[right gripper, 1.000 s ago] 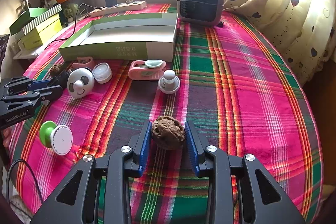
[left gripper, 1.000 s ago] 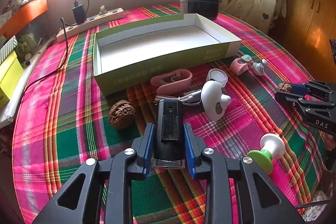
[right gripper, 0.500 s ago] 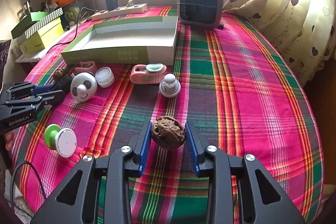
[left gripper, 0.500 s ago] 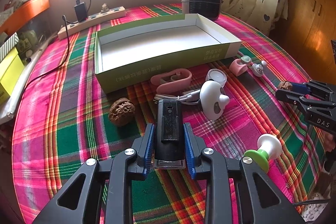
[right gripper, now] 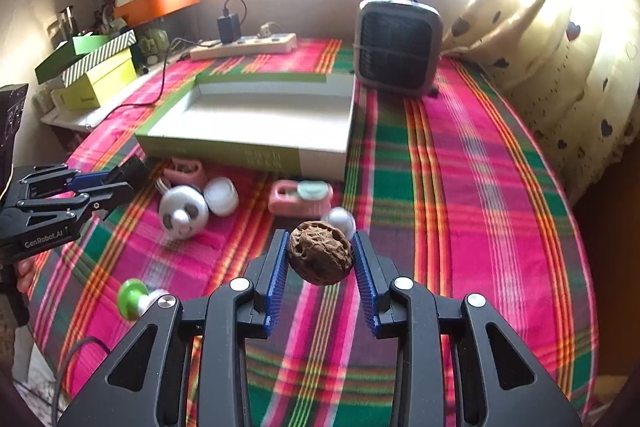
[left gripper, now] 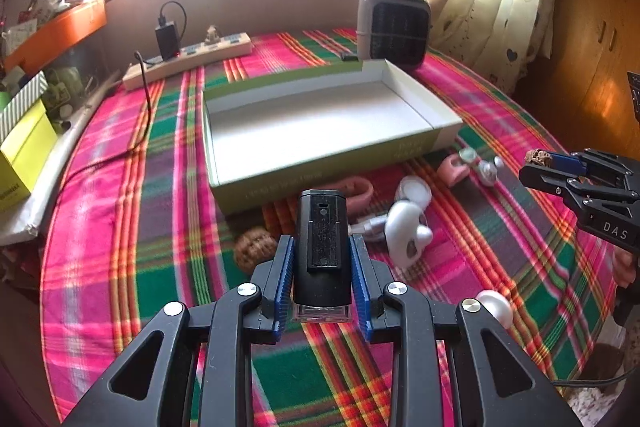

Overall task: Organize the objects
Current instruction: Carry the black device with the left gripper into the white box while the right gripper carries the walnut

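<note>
Left gripper [left gripper: 322,259] fingers clamp a black device [left gripper: 322,243]; right gripper [right gripper: 320,259] fingers clamp a walnut [right gripper: 321,251]. Both held clear above the desk [right gripper: 460,187] near its front edge, likely bound for the empty box [left gripper: 320,123] at centre.

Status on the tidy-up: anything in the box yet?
Nothing done yet: the green box is empty. In hand: left tongs grip a black device, right tongs grip a walnut. Left on the cloth: another walnut, panda toy, pink clip, small round jar.
</note>
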